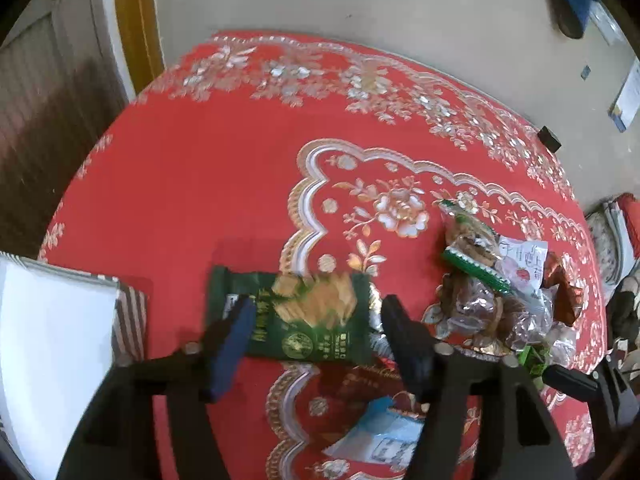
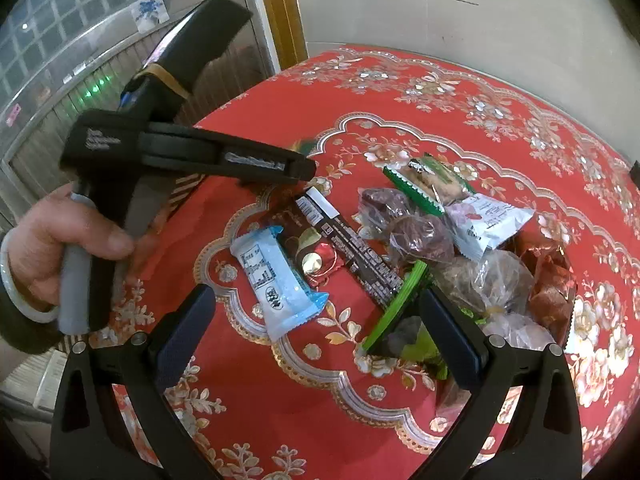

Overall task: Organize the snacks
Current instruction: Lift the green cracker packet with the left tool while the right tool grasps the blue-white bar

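Observation:
My left gripper (image 1: pixel 316 336) is shut on a dark green cracker packet (image 1: pixel 304 316), which hangs just above the red tablecloth (image 1: pixel 192 184). The pads press on the packet's two ends. In the right wrist view a hand (image 2: pixel 76 236) holds that gripper's black body (image 2: pixel 180 152) at the upper left. My right gripper (image 2: pixel 320 330) stands open low over the cloth. Between its fingers lie a light blue packet (image 2: pixel 280 284) and a green-edged wrapper (image 2: pixel 396 308), which is close against the right finger. Neither is gripped.
A heap of snacks (image 2: pixel 460 240) lies right of centre: date bags, a white packet, a green-trimmed cookie pack (image 2: pixel 424 180), an orange foil wrapper (image 2: pixel 548 276). A long brown bar (image 2: pixel 352 240) lies beside it. A white box with striped sides (image 1: pixel 56 320) stands at the table's left.

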A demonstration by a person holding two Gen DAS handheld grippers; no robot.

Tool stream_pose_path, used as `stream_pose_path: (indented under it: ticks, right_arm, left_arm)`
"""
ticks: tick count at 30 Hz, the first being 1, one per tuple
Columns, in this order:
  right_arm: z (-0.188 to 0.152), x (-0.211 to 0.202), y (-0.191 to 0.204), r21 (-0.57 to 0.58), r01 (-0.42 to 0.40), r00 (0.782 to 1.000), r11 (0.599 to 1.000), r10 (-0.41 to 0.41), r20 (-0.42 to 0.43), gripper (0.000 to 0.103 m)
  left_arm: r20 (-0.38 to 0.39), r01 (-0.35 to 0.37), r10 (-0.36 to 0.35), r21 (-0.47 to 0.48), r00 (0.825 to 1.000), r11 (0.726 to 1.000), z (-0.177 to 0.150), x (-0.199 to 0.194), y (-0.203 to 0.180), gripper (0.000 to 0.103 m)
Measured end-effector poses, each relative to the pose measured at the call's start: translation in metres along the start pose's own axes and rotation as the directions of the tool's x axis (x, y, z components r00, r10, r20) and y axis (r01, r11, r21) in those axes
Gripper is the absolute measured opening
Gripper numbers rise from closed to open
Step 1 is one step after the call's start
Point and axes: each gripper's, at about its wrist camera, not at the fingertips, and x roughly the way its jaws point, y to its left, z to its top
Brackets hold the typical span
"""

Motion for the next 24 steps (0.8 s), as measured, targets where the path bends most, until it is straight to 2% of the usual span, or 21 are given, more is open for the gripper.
stream_pose_path:
  ticks: [3, 6, 8, 12, 14, 17, 21, 24]
  right_arm:
    - [-0.001, 0.002, -0.003, 0.027, -0.01, 1.0, 1.0, 0.01, -0.004, 0.103]
    - [-0.003, 0.0, -0.005, 0.044, -0.016, 1.0, 0.999, 0.016, -0.004, 0.103]
    - [-0.003, -0.001, -0.004, 0.044, -0.014, 1.0, 0.999, 0.014, -0.001, 0.103]
    - [-0.004, -0.001, -0.002, 0.052, -0.019, 1.0, 0.998, 0.018, 0.007, 0.103]
    - [-0.004, 0.0, 0.0, 0.053, -0.025, 1.0, 0.998, 0.025, 0.004, 0.103]
    - [-0.003, 0.003, 0.007, 0.026, -0.025, 1.0, 0.999, 0.025, 0.002, 0.103]
    - [-0.001, 0.01, 0.016, -0.019, -0.027, 1.0, 0.999, 0.026, -0.015, 0.103]
    - [0.001, 0.015, 0.02, -0.037, -0.029, 0.999, 0.999, 0.028, -0.036, 0.103]
  left_arm:
    - [-0.021, 0.029, -0.028, 0.042, 0.999, 0.999, 0.0, 0.0, 0.003, 0.077]
    - [-0.068, 0.097, -0.088, 0.149, 0.994, 0.984, 0.002, -0.001, 0.003, 0.082]
    - [-0.095, 0.118, -0.097, 0.246, 0.991, 0.962, 0.003, -0.004, 0.001, 0.083]
    - [-0.123, 0.108, -0.061, 0.428, 0.991, 0.897, 0.006, -0.011, 0.004, 0.083]
    - [-0.141, 0.132, -0.071, 0.496, 0.988, 0.858, 0.008, -0.011, 0.007, 0.084]
    - [-0.208, 0.192, -0.081, 0.594, 0.975, 0.781, 0.009, -0.002, 0.009, 0.084]
    - [-0.273, 0.248, -0.065, 0.713, 0.96, 0.656, 0.006, 0.012, 0.002, 0.084]
    - [-0.285, 0.274, -0.074, 0.77, 0.956, 0.577, 0.007, 0.019, -0.005, 0.085]
